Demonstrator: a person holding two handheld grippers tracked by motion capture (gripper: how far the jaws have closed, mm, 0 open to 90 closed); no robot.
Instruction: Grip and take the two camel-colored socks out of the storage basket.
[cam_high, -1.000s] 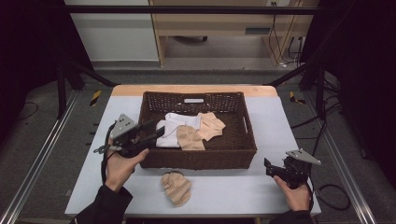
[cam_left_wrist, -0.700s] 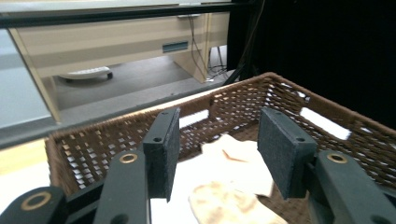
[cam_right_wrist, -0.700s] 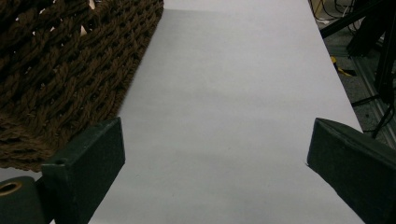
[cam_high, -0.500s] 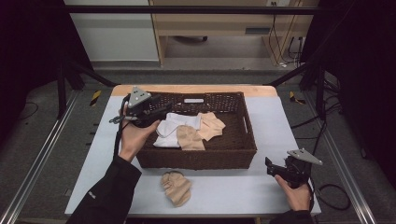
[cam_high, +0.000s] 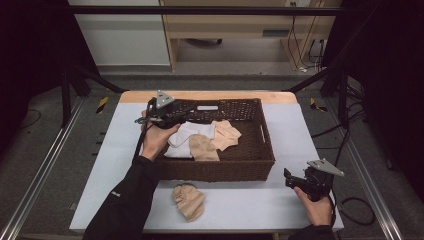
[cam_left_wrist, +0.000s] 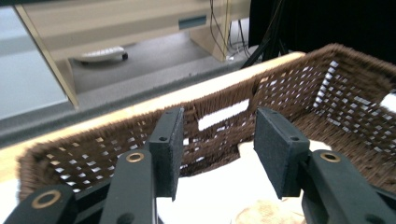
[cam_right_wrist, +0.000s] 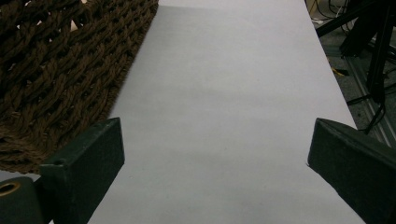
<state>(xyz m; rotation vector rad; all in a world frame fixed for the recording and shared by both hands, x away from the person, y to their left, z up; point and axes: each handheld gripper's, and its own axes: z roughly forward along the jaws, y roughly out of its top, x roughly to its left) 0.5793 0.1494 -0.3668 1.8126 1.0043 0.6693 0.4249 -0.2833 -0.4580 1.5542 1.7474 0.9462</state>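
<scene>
Hovering over the far left corner of a brown wicker basket, the left gripper is holding its jaws parted with nothing between them. In the left gripper view, those jaws are pointing across the basket's inside toward its far wall, with a white cloth lying just below them. From the high view, the white cloth is resting in the left half of the basket, touching two tan cloths, one toward the near wall and one near the middle. A third tan cloth is lying outside on the worktop, close to its near edge and in front of the basket's near left corner. The right gripper is sitting low near the worktop's near right corner, well apart from the basket, its jaws spread wide over bare surface.
</scene>
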